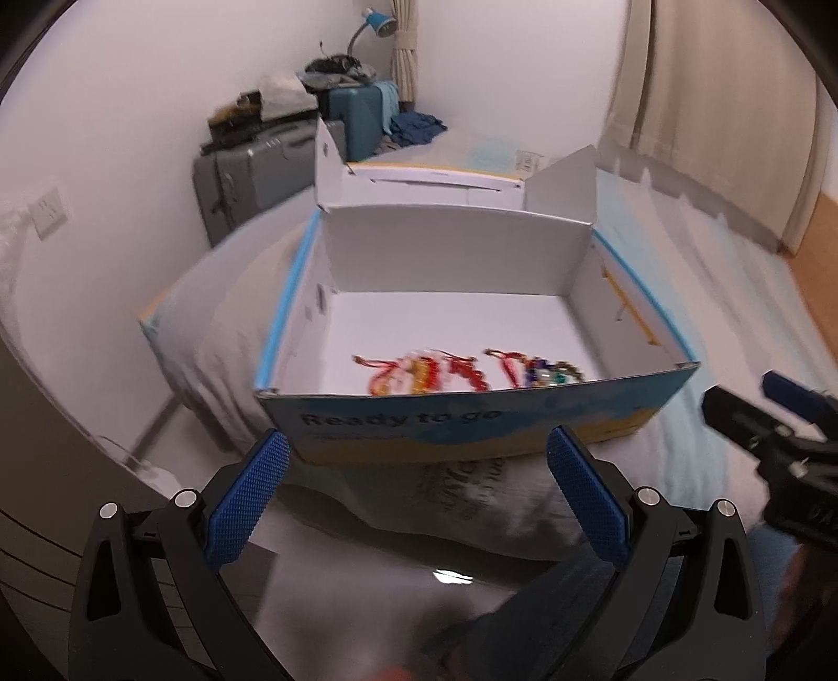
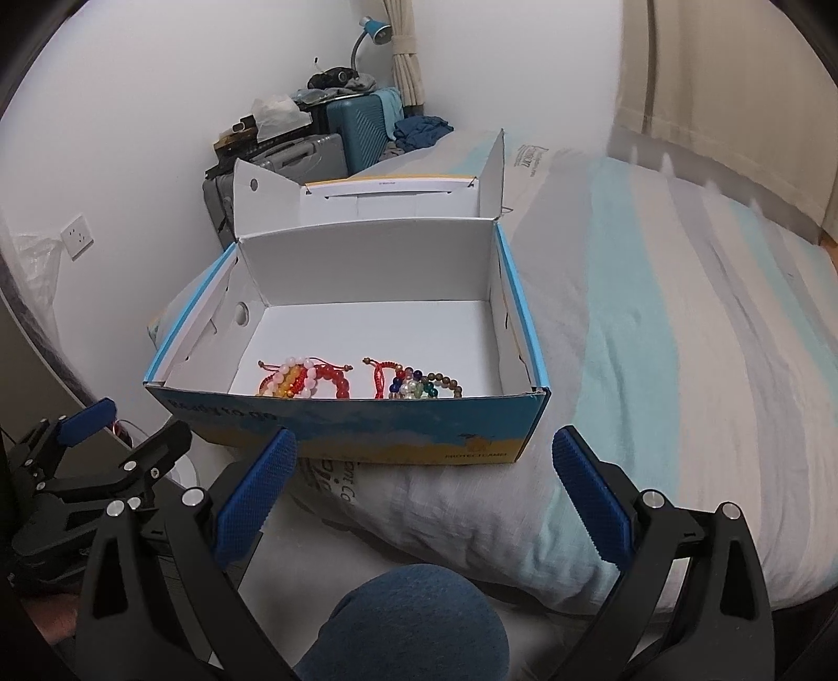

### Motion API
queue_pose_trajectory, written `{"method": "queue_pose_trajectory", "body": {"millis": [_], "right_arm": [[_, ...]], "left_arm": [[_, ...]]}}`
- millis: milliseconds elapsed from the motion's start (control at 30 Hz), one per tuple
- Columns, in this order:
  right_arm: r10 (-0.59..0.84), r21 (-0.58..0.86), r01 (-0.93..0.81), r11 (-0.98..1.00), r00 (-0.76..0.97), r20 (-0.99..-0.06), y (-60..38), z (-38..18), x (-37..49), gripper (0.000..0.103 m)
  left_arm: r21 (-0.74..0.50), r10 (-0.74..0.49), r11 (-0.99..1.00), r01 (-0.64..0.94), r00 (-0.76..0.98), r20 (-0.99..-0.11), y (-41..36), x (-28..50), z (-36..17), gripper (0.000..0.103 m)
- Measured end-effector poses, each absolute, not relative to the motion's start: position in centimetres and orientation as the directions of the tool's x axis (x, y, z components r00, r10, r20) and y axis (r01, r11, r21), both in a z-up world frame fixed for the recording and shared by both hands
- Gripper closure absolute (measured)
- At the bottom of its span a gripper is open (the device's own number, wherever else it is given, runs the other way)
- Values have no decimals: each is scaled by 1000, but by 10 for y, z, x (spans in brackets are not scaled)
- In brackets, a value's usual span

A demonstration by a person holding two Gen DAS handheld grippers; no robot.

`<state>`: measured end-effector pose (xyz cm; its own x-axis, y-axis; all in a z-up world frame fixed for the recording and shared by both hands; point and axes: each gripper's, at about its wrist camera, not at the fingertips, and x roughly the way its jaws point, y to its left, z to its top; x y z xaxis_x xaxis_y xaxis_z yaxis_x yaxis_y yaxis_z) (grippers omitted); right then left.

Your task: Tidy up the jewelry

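An open blue and yellow cardboard box point(image 1: 471, 419) point(image 2: 366, 424) with a white inside stands on a pillow, its lid folded back. Several bead bracelets lie inside along its near wall: a red, pink and orange cluster point(image 1: 419, 374) point(image 2: 304, 380) on the left and a multicoloured cluster point(image 1: 550, 369) point(image 2: 424, 385) on the right. My left gripper point(image 1: 416, 503) is open and empty, just in front of the box. My right gripper point(image 2: 421, 503) is open and empty, also in front of the box. Each gripper shows at the edge of the other's view point(image 1: 775, 440) point(image 2: 105, 461).
The box rests on a grey pillow point(image 2: 445, 503) on a bed with a striped blanket point(image 2: 654, 325). Suitcases point(image 2: 356, 125) with clothes piled on top stand against the far wall. A blue lamp point(image 2: 374, 29) and curtains point(image 2: 707, 78) are behind. A blue-clad knee point(image 2: 414, 618) is below the right gripper.
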<state>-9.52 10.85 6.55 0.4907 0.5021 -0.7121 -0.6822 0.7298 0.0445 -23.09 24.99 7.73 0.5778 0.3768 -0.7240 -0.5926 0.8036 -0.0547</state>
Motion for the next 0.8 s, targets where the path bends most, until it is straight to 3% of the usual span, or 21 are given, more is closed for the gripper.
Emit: {"method": "queue_pose_trajectory", "body": {"millis": [800], "right_arm": [[507,54,-686,725,479,-717,109,65,-96,9]], "left_arm": [[-103,342,800,-591,590,-731,247,-226,83,6]]}}
